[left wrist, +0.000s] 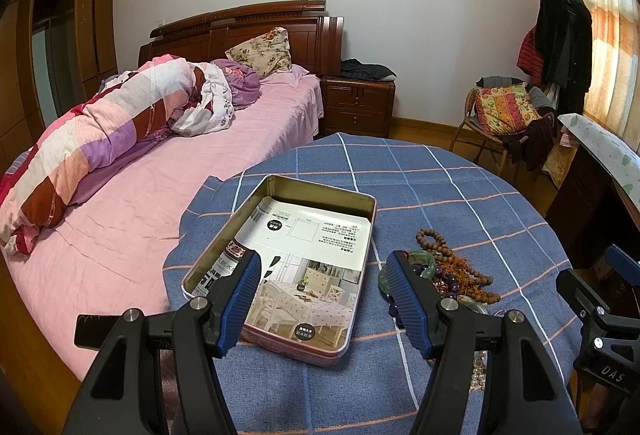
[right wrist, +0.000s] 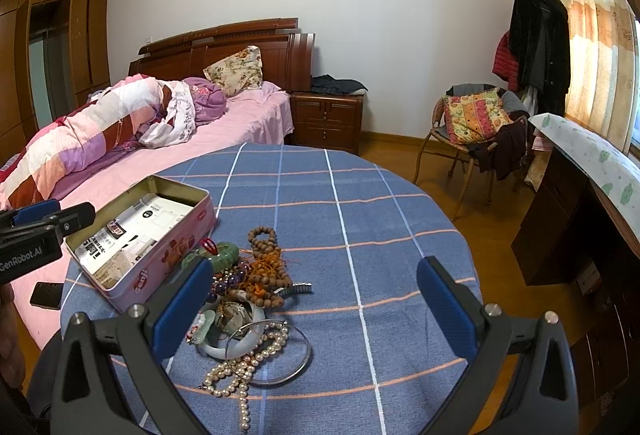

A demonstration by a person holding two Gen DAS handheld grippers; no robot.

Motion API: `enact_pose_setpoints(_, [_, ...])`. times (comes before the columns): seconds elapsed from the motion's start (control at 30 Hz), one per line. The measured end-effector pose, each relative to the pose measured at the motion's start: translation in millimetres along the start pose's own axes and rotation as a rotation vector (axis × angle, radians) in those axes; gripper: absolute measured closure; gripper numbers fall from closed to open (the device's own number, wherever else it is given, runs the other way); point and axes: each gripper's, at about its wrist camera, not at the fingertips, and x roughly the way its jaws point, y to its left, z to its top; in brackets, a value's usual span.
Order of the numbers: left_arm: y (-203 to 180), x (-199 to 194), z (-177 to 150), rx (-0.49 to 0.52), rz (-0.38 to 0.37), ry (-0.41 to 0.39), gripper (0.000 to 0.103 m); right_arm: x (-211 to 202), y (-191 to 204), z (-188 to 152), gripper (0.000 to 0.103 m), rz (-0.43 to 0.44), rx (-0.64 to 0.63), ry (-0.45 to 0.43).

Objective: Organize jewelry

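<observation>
From the left wrist, the left gripper (left wrist: 324, 295) hangs with its jaws spread wide and nothing between them, over the near end of the open tin (left wrist: 224, 235) on the round table (left wrist: 440, 187). Only here can you look straight down into the tin: a printed leaflet (left wrist: 316, 235) lines its floor and no jewelry lies in it. The jewelry pile (left wrist: 448, 271) shows just right of the tin, half hidden by the right-hand finger, with mainly the wooden beads (left wrist: 436, 241) in the clear. The right gripper (left wrist: 600, 311) pokes in at the picture's right edge.

From the right wrist, the right gripper (right wrist: 316, 303) is likewise released and empty, above the table's near edge. This view lays the pile open: green bangle (right wrist: 224, 255), purple beads (right wrist: 228, 281), white bangle (right wrist: 224, 349), thin metal hoop (right wrist: 296, 367) and pearl strand (right wrist: 240, 371), all on the cloth beside the tin's pink side wall (right wrist: 168, 259). A dark phone (right wrist: 47, 295) lies on the bed (right wrist: 248, 115), beyond the table's left edge.
</observation>
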Motion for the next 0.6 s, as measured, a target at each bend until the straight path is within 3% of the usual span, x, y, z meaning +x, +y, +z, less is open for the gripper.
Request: enact_pose_setpoints(0.6, [-0.2,0.0,0.0,0.0,0.0,0.0,0.038,6.3,3.3,-3.8,0.0,0.004,-0.006,0.004])
